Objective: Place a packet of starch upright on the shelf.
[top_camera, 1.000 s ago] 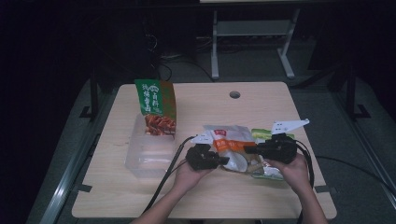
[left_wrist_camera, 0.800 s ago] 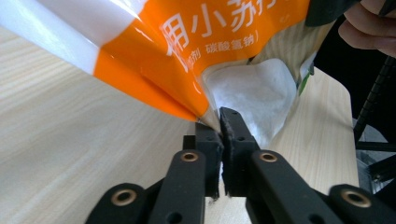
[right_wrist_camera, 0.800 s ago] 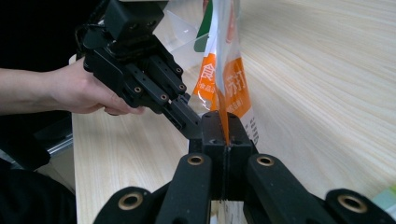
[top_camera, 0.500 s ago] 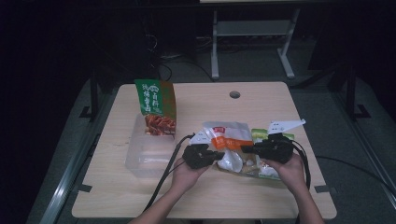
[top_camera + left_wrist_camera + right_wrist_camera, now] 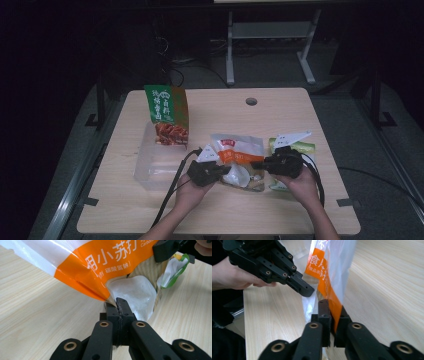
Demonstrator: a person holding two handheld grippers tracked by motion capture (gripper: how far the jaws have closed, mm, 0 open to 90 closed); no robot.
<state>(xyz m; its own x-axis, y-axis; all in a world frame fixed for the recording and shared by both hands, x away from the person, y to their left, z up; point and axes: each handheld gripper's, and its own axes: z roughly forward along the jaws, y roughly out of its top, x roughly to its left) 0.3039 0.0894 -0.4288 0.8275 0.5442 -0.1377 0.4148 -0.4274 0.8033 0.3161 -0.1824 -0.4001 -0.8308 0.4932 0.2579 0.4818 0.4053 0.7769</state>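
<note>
High view: pale wooden tabletop (image 5: 300, 115) in a dark room. Orange-and-white pouch (image 5: 235, 150) near the front middle, lifted at its near end between two hand-held grippers. Left gripper (image 5: 220, 170) at the pouch's left corner, right gripper (image 5: 260, 164) at its right edge. Clear tray (image 5: 152, 167) to the left, green snack bag (image 5: 167, 112) standing at its far end. Green-edged packet (image 5: 300, 148) lying behind the right gripper.

Left gripper view: jaws clenched on the pouch (image 5: 100, 267) at a thin corner of film, just below the orange band; other gripper (image 5: 166, 250) top right.

Right gripper view: jaws just been opening slightly, pouch (image 5: 325, 277) edge still pinched between them; left gripper (image 5: 305, 291) close ahead.

Risk, judged: loosening right grip may let the film slip free; opposed pulling on such thin corners may tear the pouch and spill its contents.
</note>
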